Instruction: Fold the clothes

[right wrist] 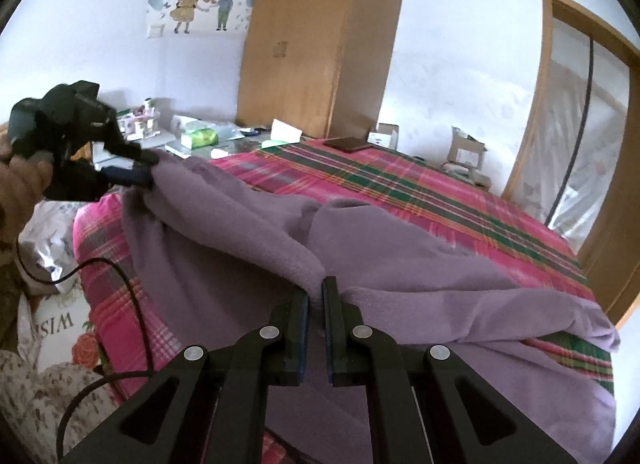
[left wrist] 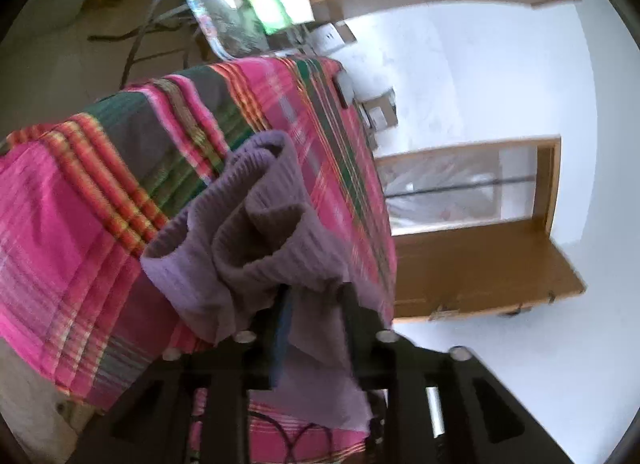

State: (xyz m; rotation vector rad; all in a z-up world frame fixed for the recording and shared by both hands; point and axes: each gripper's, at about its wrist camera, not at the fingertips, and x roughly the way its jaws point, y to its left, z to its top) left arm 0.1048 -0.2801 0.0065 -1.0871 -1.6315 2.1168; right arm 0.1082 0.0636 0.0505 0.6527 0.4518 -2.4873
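Note:
A purple knitted garment [right wrist: 360, 248] lies spread over a bed with a pink, green and orange plaid sheet [right wrist: 400, 180]. My right gripper [right wrist: 316, 296] is shut on a fold of the garment near its lower edge. In the right wrist view my left gripper [right wrist: 150, 172] shows at the left, held by a hand, shut on the garment's far corner and lifting it. In the left wrist view the left gripper [left wrist: 314, 296] pinches bunched purple garment [left wrist: 248, 232] fabric above the plaid sheet [left wrist: 80, 224]; that view is tilted and blurred.
A wooden wardrobe [right wrist: 320, 44] stands against the back wall, a wooden door [right wrist: 592, 136] at the right. A cluttered table [right wrist: 200, 136] stands behind the bed. A dark phone [right wrist: 347, 143] lies on the bed's far edge. A floral pillow [right wrist: 52, 324] and a black cable [right wrist: 132, 304] are at the left.

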